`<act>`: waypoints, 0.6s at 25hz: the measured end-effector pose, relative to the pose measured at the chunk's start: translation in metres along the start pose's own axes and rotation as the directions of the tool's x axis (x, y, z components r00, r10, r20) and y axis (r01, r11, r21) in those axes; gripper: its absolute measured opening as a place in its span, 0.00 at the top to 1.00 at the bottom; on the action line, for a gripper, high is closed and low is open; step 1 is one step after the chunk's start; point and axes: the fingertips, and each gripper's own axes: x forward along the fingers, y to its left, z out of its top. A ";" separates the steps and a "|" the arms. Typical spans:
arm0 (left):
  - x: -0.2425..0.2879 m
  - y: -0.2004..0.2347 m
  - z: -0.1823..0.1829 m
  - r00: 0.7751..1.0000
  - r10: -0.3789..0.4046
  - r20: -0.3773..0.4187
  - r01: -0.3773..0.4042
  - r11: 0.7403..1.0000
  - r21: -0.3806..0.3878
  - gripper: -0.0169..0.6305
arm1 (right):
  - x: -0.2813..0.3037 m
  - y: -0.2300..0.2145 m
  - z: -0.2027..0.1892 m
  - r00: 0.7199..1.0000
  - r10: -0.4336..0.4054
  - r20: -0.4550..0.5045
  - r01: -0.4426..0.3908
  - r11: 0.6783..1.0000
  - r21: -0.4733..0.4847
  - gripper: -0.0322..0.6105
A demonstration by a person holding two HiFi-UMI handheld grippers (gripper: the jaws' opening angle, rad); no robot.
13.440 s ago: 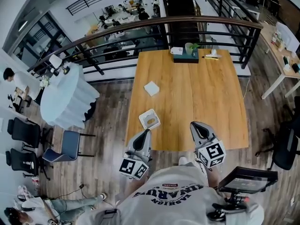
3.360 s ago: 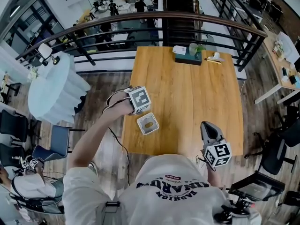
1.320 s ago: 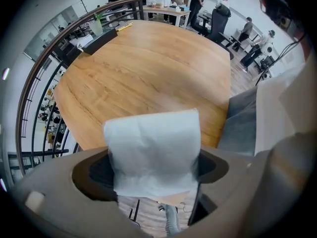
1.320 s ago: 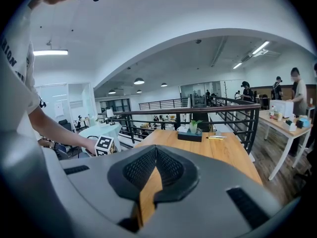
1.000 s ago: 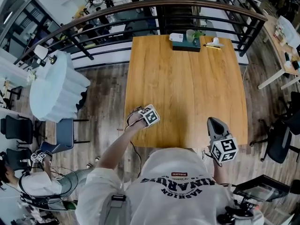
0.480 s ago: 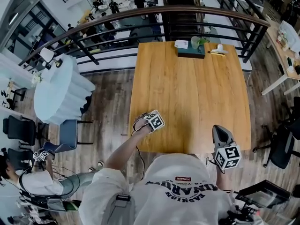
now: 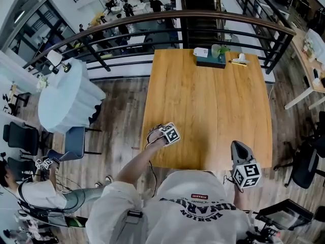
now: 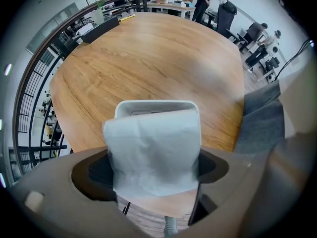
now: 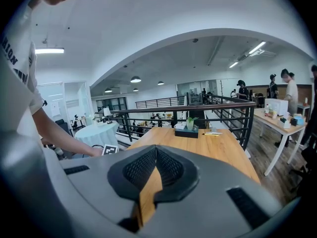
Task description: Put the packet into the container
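In the left gripper view, a white paper packet stands upright between the jaws of my left gripper, which is shut on its sides. Directly beyond and below the packet is the white square container; only its far rim shows. In the head view the left gripper hangs over the front left part of the wooden table and hides both packet and container. My right gripper is held at the table's front right edge. In its own view the right gripper is shut on nothing.
At the table's far end stand a dark tissue box, a small white box and a cup with a plant. A black railing runs behind the table. The table's front edge is close to my body.
The packet, which earlier lay on the table beyond the container, is now in my left gripper over the container. Over the last second neither gripper has visibly shifted relative to the table.
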 end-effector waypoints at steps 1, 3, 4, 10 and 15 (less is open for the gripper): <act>0.001 0.001 0.000 1.000 0.002 -0.003 -0.002 1.000 -0.003 0.29 | 0.000 0.000 0.000 1.000 -0.002 0.000 0.002 1.000 0.000 0.94; 0.002 0.002 0.001 1.000 0.008 -0.012 -0.008 1.000 -0.006 0.29 | -0.001 -0.002 0.001 1.000 -0.006 0.000 0.006 1.000 0.000 0.94; 0.002 0.002 0.001 1.000 0.013 -0.017 -0.013 1.000 -0.004 0.29 | -0.001 -0.002 0.001 1.000 -0.008 0.001 0.008 1.000 0.002 0.94; 0.001 0.001 0.002 0.999 0.023 -0.022 -0.023 1.000 0.005 0.29 | -0.002 -0.002 0.001 1.000 -0.011 0.002 0.011 1.000 0.006 0.94; 0.001 0.000 0.001 1.000 0.021 -0.020 -0.021 1.000 0.016 0.29 | -0.001 0.000 -0.001 1.000 -0.006 -0.001 0.006 1.000 0.008 0.94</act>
